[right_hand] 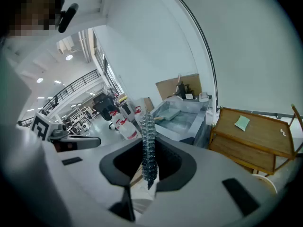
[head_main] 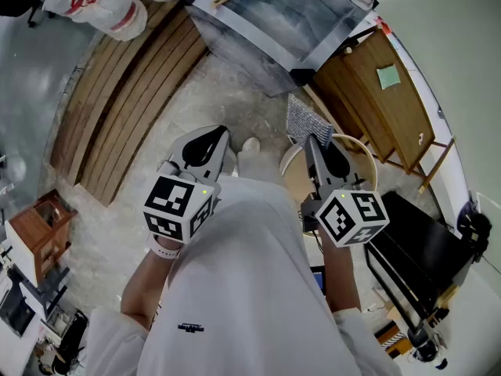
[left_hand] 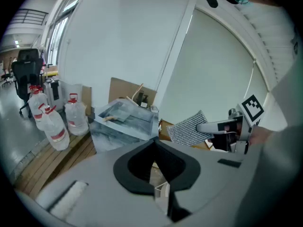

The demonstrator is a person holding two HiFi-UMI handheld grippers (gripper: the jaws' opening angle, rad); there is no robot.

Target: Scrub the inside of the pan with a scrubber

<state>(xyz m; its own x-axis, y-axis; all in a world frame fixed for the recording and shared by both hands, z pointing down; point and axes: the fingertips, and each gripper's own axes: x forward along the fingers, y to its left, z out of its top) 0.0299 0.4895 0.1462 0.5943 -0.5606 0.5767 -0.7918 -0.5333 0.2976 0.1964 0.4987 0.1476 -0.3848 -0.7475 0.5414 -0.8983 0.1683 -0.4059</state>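
Observation:
My right gripper [head_main: 315, 146] is shut on a silver mesh scrubber [head_main: 304, 121], which sticks out flat past the fingertips. Seen edge-on in the right gripper view, the scrubber [right_hand: 148, 141] stands upright between the jaws of that gripper [right_hand: 149, 176]. From the left gripper view the scrubber [left_hand: 189, 126] and the right gripper [left_hand: 208, 126] show at the right. My left gripper [head_main: 211, 141] [left_hand: 155, 148] is held level beside it, jaws together with nothing in them. No pan shows in any view. Both grippers are held in front of the person's white-clad body, over the floor.
A steel sink unit [head_main: 282, 22] stands ahead, a wooden table [head_main: 383, 92] to its right. Water bottles [head_main: 102, 6] sit at the far left above wooden planks [head_main: 133, 84]. A pale round rim [head_main: 368, 159] lies under the right gripper. Black equipment [head_main: 423, 249] is at the right.

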